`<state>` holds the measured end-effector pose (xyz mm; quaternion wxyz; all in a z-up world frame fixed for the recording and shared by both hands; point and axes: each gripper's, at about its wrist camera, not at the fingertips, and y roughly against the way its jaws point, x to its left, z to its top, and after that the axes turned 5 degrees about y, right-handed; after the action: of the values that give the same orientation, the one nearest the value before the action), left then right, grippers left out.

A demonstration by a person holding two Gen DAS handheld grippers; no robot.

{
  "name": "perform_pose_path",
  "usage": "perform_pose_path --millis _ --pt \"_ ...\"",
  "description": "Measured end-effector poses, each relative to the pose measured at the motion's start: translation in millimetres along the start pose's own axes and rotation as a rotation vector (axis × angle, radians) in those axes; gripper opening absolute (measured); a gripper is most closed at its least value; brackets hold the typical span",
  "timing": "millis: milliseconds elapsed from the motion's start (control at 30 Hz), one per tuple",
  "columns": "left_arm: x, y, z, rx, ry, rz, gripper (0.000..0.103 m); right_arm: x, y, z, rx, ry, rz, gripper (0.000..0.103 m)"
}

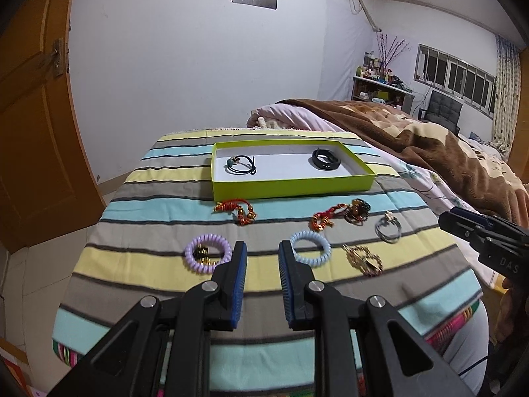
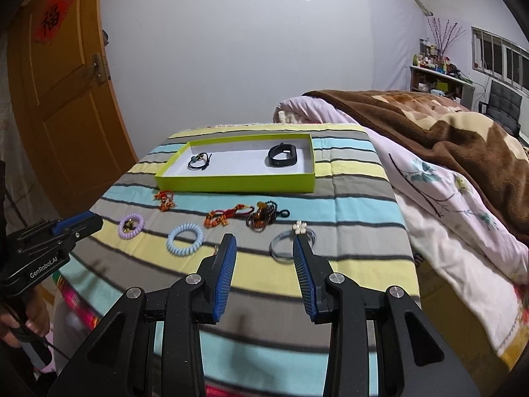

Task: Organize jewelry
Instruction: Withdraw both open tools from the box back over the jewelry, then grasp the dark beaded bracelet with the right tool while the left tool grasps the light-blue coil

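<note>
A lime-green box (image 1: 291, 188) at the far side of the striped cloth holds a black cord bracelet (image 1: 239, 164) and a black wristband (image 1: 325, 159). Loose in front of it lie red-and-gold knots (image 1: 236, 211), a bead bracelet (image 1: 357, 211), a silver bangle (image 1: 388, 228), a gold brooch (image 1: 363, 259), a purple coil tie (image 1: 207, 266) and a blue coil tie (image 1: 310, 232). My left gripper (image 1: 263, 246) hovers open between the two coil ties, holding nothing. My right gripper (image 2: 264, 238) is open and empty, its right fingertip over the silver bangle (image 2: 281, 254).
The cloth-covered table (image 1: 165, 284) drops off at its near and left edges. A bed with a brown blanket (image 1: 429, 139) adjoins it on the right. An orange door (image 1: 33, 132) stands at the left, and a person's hand (image 2: 33, 317) grips the left tool.
</note>
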<state>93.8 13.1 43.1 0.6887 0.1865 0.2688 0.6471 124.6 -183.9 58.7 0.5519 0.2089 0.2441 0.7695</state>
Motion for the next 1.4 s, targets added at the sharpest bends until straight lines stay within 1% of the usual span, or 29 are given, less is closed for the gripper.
perform_pose_path --millis 200,333,500,633,967,1167,1300,1400 --pt "-1 15 -14 -0.007 0.004 0.000 0.021 5 15 -15 -0.007 0.014 -0.011 0.037" --pt "-2 15 -21 0.006 0.016 -0.010 0.021 3 16 -21 0.006 0.005 -0.002 0.037" --pt "-9 8 -20 0.012 -0.005 -0.029 0.021 -3 9 -23 0.020 -0.007 -0.006 0.037" --pt "-13 -2 -19 0.027 -0.008 -0.039 0.021 -7 0 -22 0.030 -0.014 -0.005 0.037" --pt "-20 -44 -12 0.081 -0.014 -0.046 0.022 -15 -28 -11 0.049 -0.025 -0.002 0.037" --pt "-24 -68 -8 0.110 -0.012 -0.045 0.022 -15 -52 1 0.066 -0.023 0.018 0.037" --pt "-24 -85 -8 0.147 -0.004 -0.030 0.022 -14 -71 8 0.085 -0.020 0.031 0.037" --pt "-23 -93 -8 0.165 0.005 -0.033 0.022 -13 -84 13 0.095 -0.020 0.036 0.037"
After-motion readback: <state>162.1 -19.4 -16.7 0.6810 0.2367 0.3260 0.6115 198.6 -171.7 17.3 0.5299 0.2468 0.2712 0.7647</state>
